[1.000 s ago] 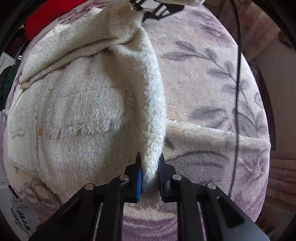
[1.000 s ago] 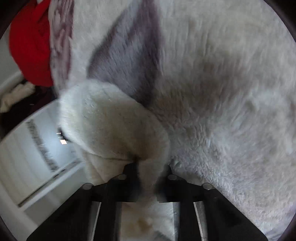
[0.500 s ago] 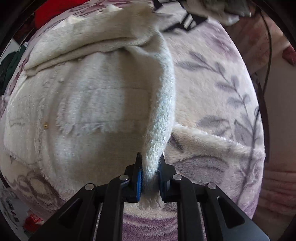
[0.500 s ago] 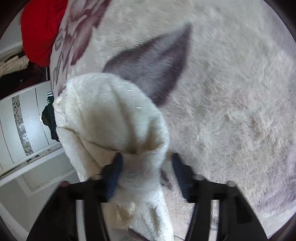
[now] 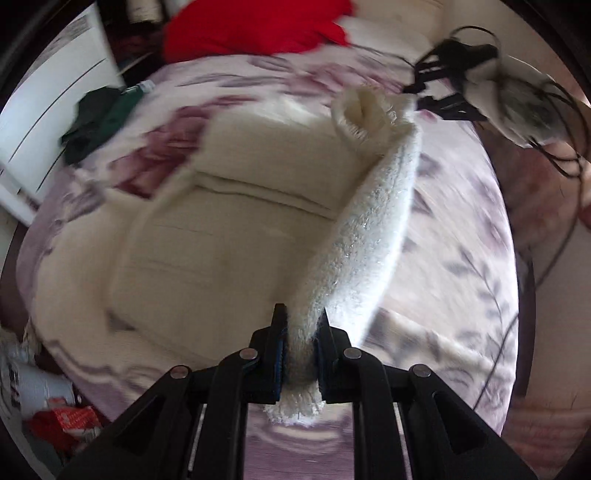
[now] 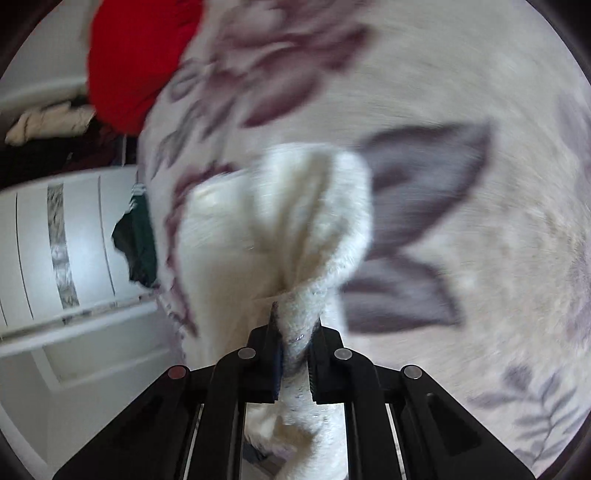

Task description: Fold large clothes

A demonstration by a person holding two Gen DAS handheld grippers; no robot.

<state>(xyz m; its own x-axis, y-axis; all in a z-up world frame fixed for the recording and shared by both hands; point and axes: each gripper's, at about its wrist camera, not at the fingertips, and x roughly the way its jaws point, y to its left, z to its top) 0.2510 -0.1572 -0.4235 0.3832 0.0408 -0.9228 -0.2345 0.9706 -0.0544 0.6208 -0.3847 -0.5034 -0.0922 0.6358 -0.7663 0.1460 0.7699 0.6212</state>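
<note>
Cream fleece garment (image 5: 229, 236) between both hand-held grippers' jaws

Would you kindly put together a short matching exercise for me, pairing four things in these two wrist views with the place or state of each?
Things:
1. left gripper
2. red fabric
3. dark green garment
4. right gripper

Places or states:
a. lies near the bed's edge, by the white furniture
b. clamps one end of the cream garment's raised edge
c. heaped at the far end of the floral blanket
d. shut on a bunched fold of the cream garment

Pairs: 1-b, 2-c, 3-a, 4-d
</note>
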